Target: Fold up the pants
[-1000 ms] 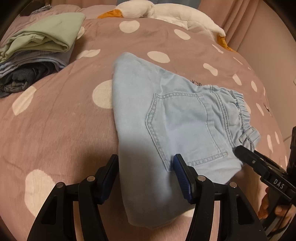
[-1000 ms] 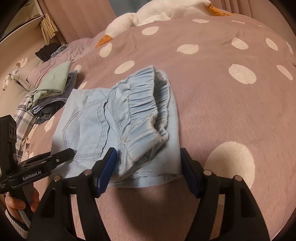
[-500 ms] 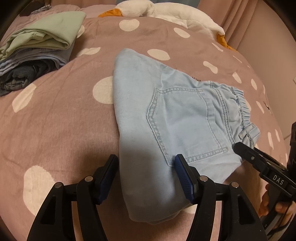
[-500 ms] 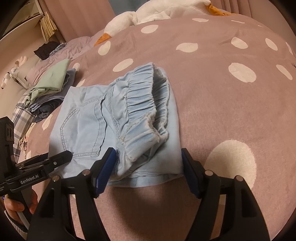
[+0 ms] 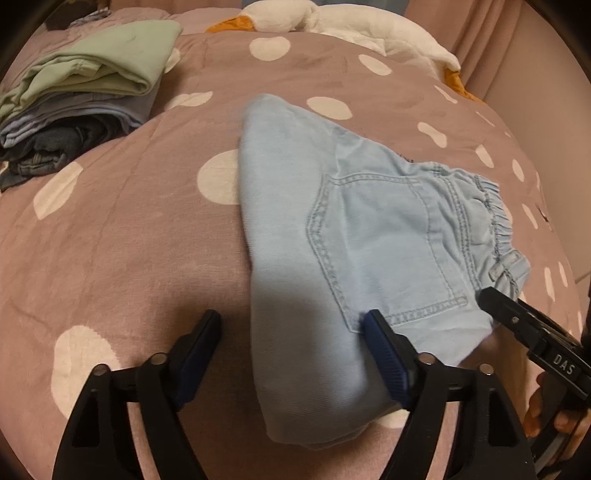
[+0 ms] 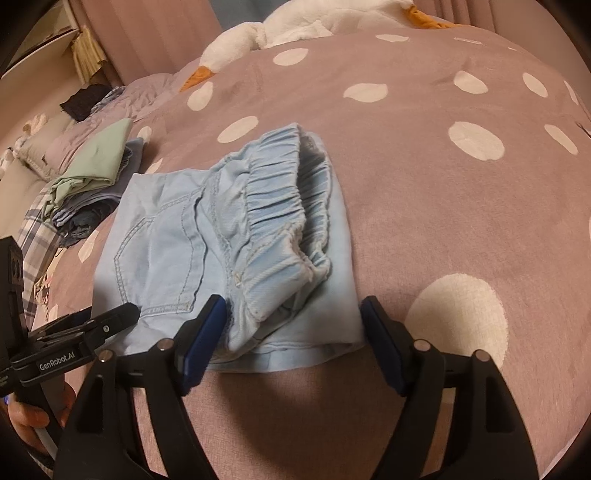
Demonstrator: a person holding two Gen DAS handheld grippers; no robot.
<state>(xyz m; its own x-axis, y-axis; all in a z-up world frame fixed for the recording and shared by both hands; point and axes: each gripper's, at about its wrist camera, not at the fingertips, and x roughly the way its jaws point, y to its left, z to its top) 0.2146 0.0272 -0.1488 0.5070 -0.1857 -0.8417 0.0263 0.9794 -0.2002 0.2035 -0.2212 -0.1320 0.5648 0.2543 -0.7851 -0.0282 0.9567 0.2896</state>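
The left claw [image 5: 291, 354] stands wide with its jaws opening, the folded edge of the light blue denim pants [image 5: 354, 236] lying between them but pressed by neither pad. The right claw [image 6: 293, 332] is likewise opening, spread across the elastic waistband [image 6: 280, 221] end, gripping nothing. The pants lie folded into a compact bundle on the polka-dot bedspread [image 6: 443, 206], back pocket [image 5: 376, 243] uppermost. The cloth looks soft, light and limp, so it will sag and unfold if lifted by one layer only; a safer hold, I judge, is through all layers at the folded edge and the thick gathered waistband. Beyond sit a stack of folded clothes [image 5: 85, 103] and a plush goose [image 6: 295, 26].
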